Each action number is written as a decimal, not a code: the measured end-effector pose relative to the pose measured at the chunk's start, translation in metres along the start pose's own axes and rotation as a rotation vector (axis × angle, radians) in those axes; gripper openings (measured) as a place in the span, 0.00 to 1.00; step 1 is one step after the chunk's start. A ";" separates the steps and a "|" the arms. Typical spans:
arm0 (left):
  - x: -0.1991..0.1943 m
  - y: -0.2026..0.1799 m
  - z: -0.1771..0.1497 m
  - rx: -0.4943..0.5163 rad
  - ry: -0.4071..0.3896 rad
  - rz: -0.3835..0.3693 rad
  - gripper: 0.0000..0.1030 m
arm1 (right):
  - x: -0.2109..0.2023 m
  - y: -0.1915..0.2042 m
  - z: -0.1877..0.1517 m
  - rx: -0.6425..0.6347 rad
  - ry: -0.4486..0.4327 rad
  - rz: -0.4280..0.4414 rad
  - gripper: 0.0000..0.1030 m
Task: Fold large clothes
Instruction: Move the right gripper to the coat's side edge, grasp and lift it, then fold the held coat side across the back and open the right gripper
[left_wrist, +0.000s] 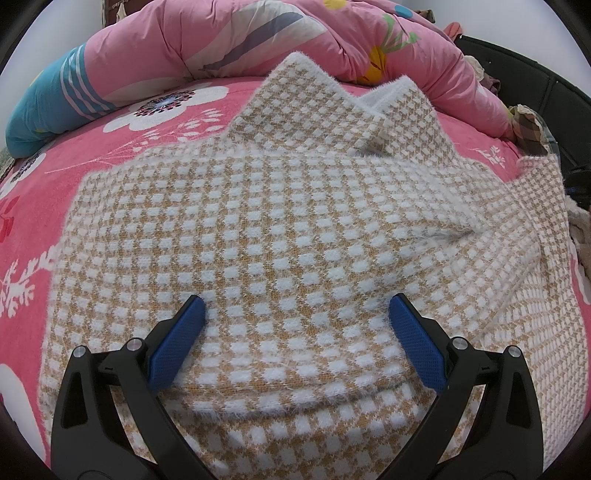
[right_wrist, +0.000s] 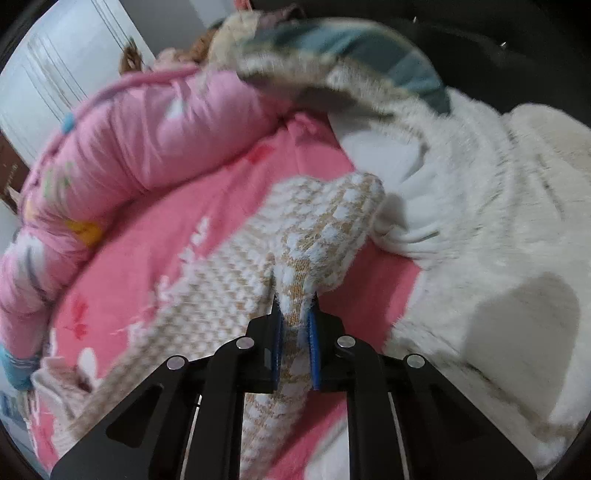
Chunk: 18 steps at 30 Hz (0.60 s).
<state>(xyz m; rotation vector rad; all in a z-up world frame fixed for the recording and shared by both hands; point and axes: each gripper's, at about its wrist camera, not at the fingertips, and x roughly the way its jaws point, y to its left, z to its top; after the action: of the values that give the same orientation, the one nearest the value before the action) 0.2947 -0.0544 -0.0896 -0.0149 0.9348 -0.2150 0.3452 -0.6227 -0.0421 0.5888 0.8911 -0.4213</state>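
Right wrist view: we've got the right gripper (right_wrist: 294, 325) with fingers clamped on a bunched end of the checked knit sweater (right_wrist: 314, 236), likely a sleeve, running away from us toward upper centre across the pink bedsheet (right_wrist: 229, 184). Left wrist view: left gripper (left_wrist: 295, 339) has fingers wide apart, hovering over the sweater body (left_wrist: 280, 221) spread flat mid-frame. Judgement: right hand carries the fold; sleeve goes toward the body.

One checked sweater (left_wrist: 295, 221), one pink quilt (left_wrist: 221, 37), one bedsheet (left_wrist: 55, 184), two grippers (left_wrist: 295, 332) (right_wrist: 295, 332).
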 end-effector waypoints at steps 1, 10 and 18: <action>0.000 -0.001 0.000 0.000 0.000 0.000 0.94 | -0.010 0.000 -0.001 0.005 -0.012 0.014 0.12; 0.000 0.000 0.000 0.001 0.001 0.001 0.94 | -0.136 0.020 -0.018 -0.040 -0.192 0.163 0.11; -0.012 0.014 0.007 -0.032 0.002 -0.046 0.94 | -0.226 0.068 -0.051 -0.155 -0.326 0.255 0.11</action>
<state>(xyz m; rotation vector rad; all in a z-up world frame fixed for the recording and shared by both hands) 0.2956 -0.0393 -0.0775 -0.0656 0.9409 -0.2425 0.2255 -0.5161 0.1389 0.4671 0.5229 -0.2068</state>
